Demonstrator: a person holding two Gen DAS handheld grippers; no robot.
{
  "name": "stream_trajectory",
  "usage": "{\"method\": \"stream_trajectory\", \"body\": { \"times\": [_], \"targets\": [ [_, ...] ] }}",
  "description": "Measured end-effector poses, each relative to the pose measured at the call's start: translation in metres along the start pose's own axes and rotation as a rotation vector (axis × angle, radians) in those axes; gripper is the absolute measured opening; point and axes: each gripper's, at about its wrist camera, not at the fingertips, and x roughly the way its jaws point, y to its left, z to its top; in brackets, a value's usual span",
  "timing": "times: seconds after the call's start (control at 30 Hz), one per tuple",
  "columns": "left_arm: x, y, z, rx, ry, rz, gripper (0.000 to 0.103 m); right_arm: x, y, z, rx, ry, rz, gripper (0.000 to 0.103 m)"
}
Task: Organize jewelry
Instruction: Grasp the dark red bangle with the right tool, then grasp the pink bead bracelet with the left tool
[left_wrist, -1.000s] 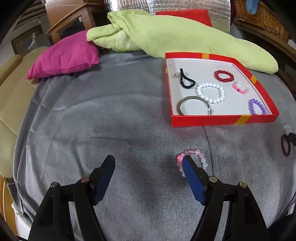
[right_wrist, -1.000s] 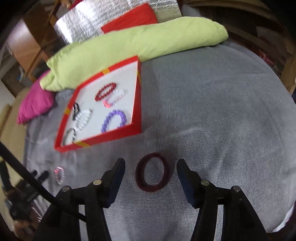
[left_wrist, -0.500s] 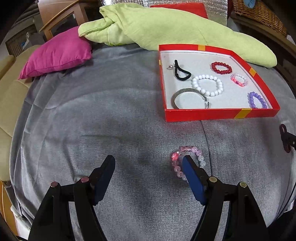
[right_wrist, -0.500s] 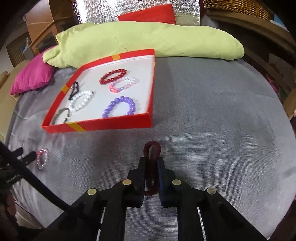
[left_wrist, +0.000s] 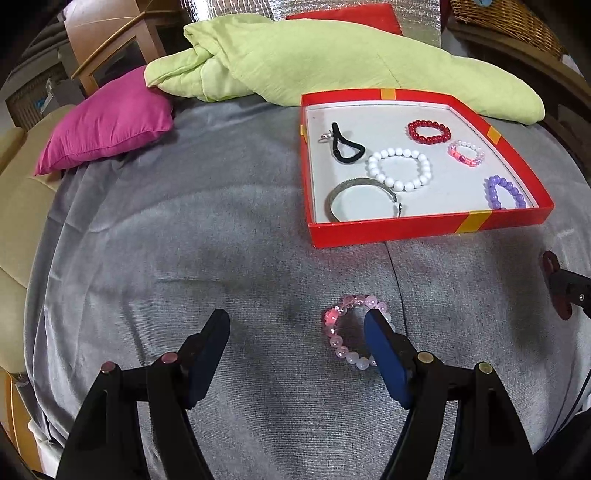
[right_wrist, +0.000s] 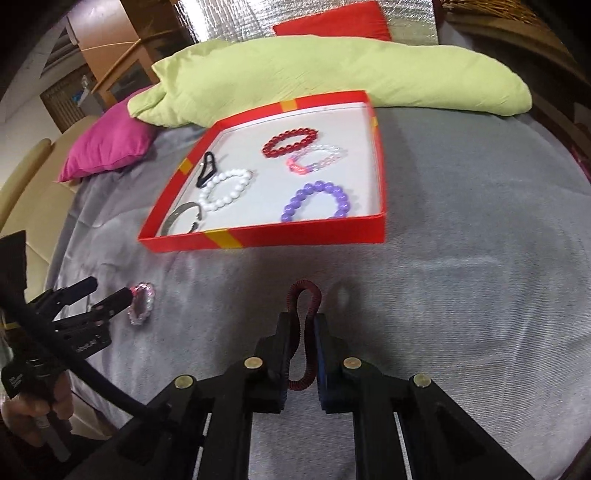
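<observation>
A grey cloth-covered bed (left_wrist: 155, 229) spreads before me. At its far edge lie a magenta cushion (left_wrist: 107, 122) and a long lime-green pillow (left_wrist: 332, 62); behind stand a wooden cabinet (left_wrist: 110, 55), silver foil panel (right_wrist: 229, 18) and wicker basket (left_wrist: 506, 18).

Left tongs (left_wrist: 297, 325) gape above the grey blanket (left_wrist: 184, 229); a pink bead bracelet (left_wrist: 351, 328) lies at the right finger. The red box (left_wrist: 424, 225) holds six pieces.

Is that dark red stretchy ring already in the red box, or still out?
Out. The dark red ring is pinched flat in the right claw, above the grey cover, short of the red box.
</observation>
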Motion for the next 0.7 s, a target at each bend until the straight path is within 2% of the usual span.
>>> {"method": "stream_trajectory", "body": {
  "times": [0.17,0.43,0.7],
  "targets": [
    [0.003,0.0,-0.002,0.003,0.015,-0.031,0.076,0.005,0.003,-0.004,-0.008,0.025,0.011,0.013],
    [0.011,0.01,-0.01,-0.054,0.061,-0.173,0.076,0.008,0.003,-0.009,-0.035,0.038,0.013,0.013],
    [0.013,0.0,-0.01,-0.056,0.073,-0.228,0.076,0.008,-0.001,-0.011,-0.057,0.044,0.028,0.012]
  ]
}}
